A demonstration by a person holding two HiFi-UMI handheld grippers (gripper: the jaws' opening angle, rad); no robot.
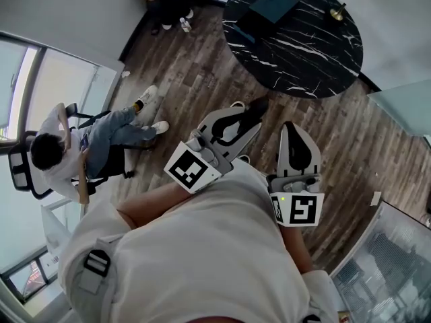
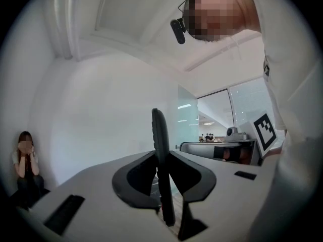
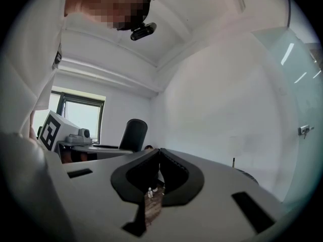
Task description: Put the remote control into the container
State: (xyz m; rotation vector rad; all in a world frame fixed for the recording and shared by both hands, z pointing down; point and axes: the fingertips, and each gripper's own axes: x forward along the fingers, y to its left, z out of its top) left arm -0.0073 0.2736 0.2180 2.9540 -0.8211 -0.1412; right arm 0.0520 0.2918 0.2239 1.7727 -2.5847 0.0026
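A seated person (image 1: 74, 147) is at the left on wood-plank flooring (image 1: 202, 66). The two grippers are held out at chest level, both tilted upward. The left gripper (image 1: 244, 123) grips the one slim, dark, smooth plastic remote control (image 2: 160, 135) edge-on between its jaws. The right gripper (image 3: 157, 155) has its jaws pressed together on nothing. Ahead stands one round black marble table (image 1: 303, 52) with white veining, bearing a dark rectangular container (image 1: 269, 9), well apart from the remote.
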